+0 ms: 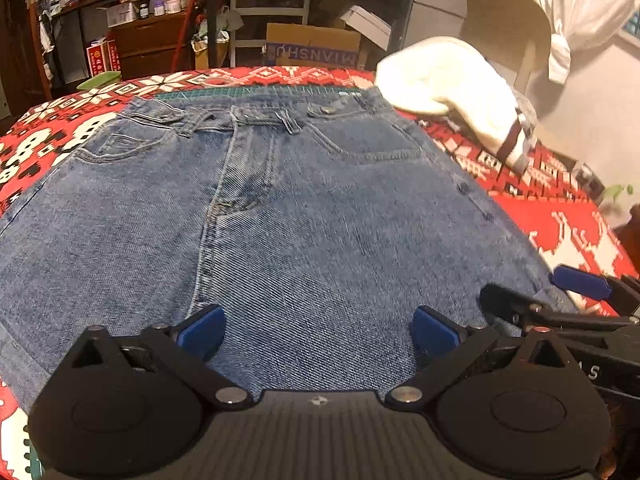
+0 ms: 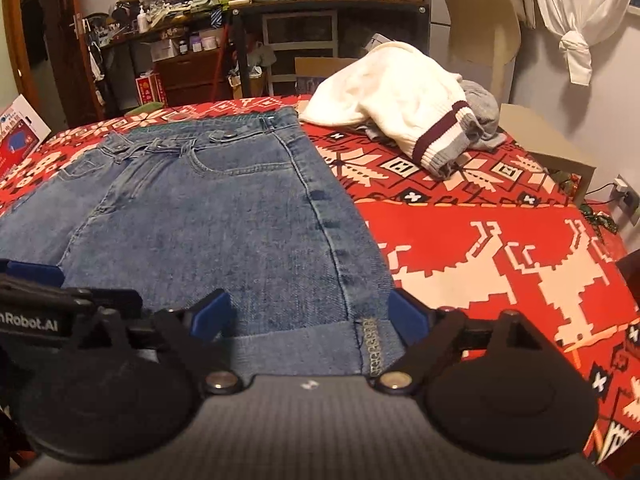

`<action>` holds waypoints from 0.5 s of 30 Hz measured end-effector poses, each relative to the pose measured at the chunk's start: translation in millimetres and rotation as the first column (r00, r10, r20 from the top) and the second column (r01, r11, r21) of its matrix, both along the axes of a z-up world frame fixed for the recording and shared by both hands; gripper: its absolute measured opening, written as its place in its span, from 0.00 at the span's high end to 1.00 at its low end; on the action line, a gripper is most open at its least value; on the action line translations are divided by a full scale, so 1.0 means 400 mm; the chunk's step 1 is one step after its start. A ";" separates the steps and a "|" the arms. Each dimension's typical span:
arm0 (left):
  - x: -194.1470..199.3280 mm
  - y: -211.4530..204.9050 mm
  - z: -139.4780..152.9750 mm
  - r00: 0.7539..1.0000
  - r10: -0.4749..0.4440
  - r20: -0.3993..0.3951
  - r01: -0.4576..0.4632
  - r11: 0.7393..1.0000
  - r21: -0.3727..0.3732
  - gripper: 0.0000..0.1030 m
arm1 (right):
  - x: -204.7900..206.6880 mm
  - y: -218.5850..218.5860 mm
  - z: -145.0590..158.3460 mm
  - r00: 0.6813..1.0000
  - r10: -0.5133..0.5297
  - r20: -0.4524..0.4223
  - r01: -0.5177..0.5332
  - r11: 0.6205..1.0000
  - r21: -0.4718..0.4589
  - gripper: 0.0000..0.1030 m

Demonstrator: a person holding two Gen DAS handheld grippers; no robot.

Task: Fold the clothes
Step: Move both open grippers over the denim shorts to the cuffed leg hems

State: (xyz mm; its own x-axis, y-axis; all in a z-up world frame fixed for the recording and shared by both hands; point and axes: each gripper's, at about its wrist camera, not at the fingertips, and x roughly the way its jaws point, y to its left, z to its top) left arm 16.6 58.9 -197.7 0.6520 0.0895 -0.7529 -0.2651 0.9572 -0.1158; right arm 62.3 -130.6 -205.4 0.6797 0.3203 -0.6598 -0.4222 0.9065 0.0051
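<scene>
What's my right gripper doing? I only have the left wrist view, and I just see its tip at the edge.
Observer: The right gripper is open. It straddles the side seam of the jeans at their near end, and its pads are not pressing.
Operator: How does that near end look?
Observer: A lighter turned-up band runs across it, between the fingers.
Operator: Is anything with the white sweater?
Observer: Yes, a grey garment lies bunched behind the white sweater.
</scene>
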 end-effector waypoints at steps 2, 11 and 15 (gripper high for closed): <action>-0.013 0.011 0.030 0.999 0.014 0.030 -0.014 1.000 -0.007 0.04 | -0.008 -0.006 0.021 0.999 0.011 0.036 -0.011 1.000 -0.003 0.01; -0.041 0.107 0.115 0.996 0.036 0.087 -0.034 0.999 -0.028 0.03 | 0.016 0.064 0.115 0.993 0.093 0.076 -0.092 0.996 -0.013 0.01; -0.037 0.173 0.109 0.996 0.053 0.068 -0.053 0.999 -0.005 0.02 | 0.043 0.146 0.109 0.989 0.131 0.071 -0.128 0.991 -0.046 0.01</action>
